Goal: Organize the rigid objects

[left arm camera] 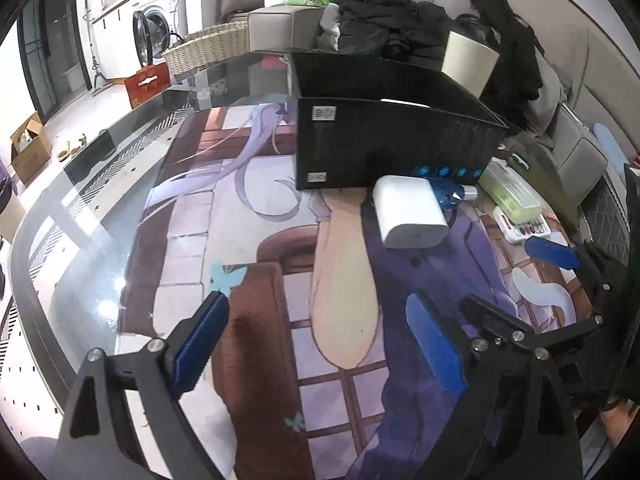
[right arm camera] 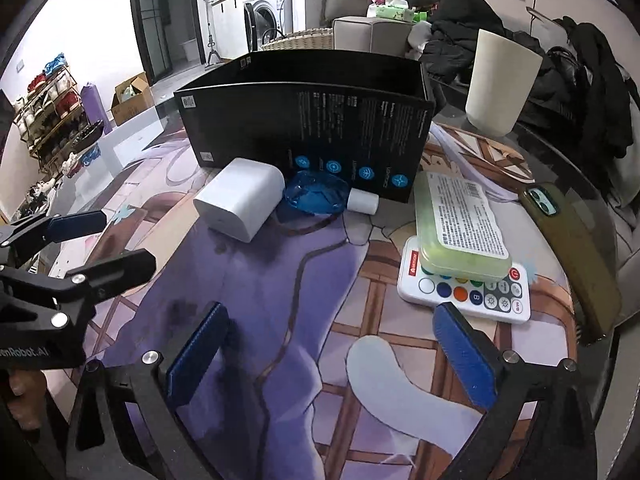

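An open black cardboard box (left arm camera: 380, 136) (right arm camera: 304, 120) stands on the printed mat. In front of it sits a white cube-shaped device (left arm camera: 412, 210) (right arm camera: 240, 204), and beside that a blue bottle (right arm camera: 316, 196) lies on its side. A pale green translucent case (right arm camera: 460, 224) rests on a white remote (right arm camera: 460, 296) with coloured buttons. My left gripper (left arm camera: 320, 340) hovers open over bare mat, short of the cube. My right gripper (right arm camera: 332, 356) is open too, nothing between its blue pads, with the remote just beyond its right finger. Each gripper shows at the edge of the other's view.
A phone in an olive case (right arm camera: 568, 248) lies at the table's right edge. A cream cylinder (right arm camera: 504, 84) stands behind the box on the right. Dark clothes (right arm camera: 460, 44) pile on the sofa behind. The glass table's rim (left arm camera: 52, 216) curves along the left.
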Motion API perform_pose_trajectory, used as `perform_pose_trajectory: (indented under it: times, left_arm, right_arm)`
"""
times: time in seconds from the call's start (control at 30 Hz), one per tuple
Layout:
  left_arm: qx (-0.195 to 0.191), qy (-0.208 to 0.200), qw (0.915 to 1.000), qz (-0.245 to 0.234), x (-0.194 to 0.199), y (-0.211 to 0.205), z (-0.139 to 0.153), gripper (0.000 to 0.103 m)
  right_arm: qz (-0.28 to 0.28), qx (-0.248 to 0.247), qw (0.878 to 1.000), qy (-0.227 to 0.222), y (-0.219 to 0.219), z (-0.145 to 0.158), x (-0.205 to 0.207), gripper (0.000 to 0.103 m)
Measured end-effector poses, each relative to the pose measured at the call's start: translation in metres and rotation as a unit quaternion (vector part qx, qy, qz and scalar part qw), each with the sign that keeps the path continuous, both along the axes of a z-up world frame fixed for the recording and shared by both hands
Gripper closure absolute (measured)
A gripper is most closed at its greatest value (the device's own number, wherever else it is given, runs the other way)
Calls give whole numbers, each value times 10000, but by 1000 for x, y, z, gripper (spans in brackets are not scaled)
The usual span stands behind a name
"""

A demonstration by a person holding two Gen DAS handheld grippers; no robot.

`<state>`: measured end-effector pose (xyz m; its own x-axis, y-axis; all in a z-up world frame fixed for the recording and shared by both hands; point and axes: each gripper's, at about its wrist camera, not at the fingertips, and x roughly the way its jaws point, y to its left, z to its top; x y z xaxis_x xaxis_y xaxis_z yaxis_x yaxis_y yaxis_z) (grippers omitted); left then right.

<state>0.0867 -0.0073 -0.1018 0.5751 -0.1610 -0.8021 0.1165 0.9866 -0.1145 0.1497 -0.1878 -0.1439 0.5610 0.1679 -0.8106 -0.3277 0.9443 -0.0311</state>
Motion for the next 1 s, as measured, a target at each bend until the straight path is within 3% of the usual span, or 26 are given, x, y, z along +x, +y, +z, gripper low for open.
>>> perform_pose_trajectory:
  times: [0.6,1.0]
  left_arm:
    - [-76,-375,9993,-6,-5,-4,19,12]
    - [-64,-362,9989,-294,-8,-20,20,12]
  right_arm:
    - [200,21,9998,21,-1,7,-5,0]
    - [426,17,9991,34,-5,8,-2,1]
